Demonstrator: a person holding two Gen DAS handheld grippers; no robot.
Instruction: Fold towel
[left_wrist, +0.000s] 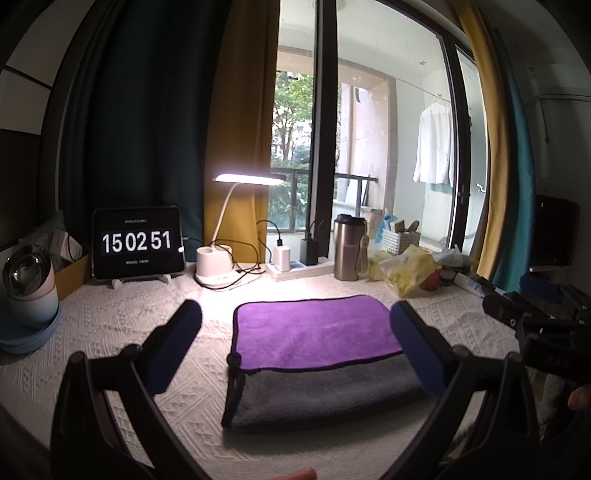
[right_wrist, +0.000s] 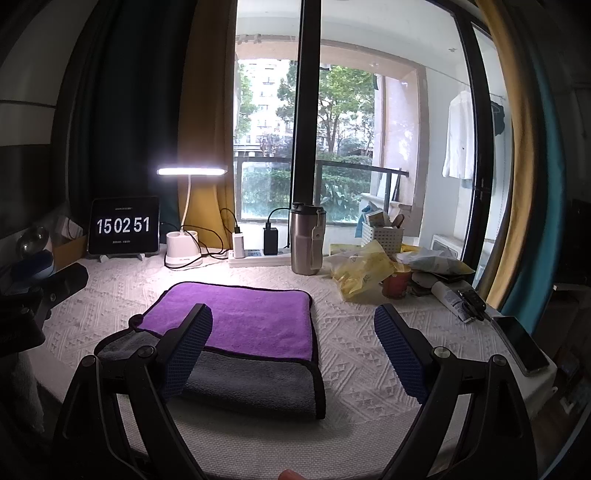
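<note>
Nearest to us, the left gripper (left_wrist: 295, 345) and the right gripper (right_wrist: 293, 350) both hold their jaws wide, with nothing between them. The towel (left_wrist: 317, 350) lies folded on the table (left_wrist: 122, 321), purple layer over grey. A careless pinch could catch only the top layer – the fold would open. Farther back, the steel tumbler (right_wrist: 306, 240) could tip over.

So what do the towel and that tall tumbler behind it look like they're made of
Towel: likely microfibre or plush terry, with a fuzzy matte nap, purple on one face and grey on the other. Tumbler: apparently brushed stainless steel with a dull sheen, and a dark, probably plastic, lid.
</note>
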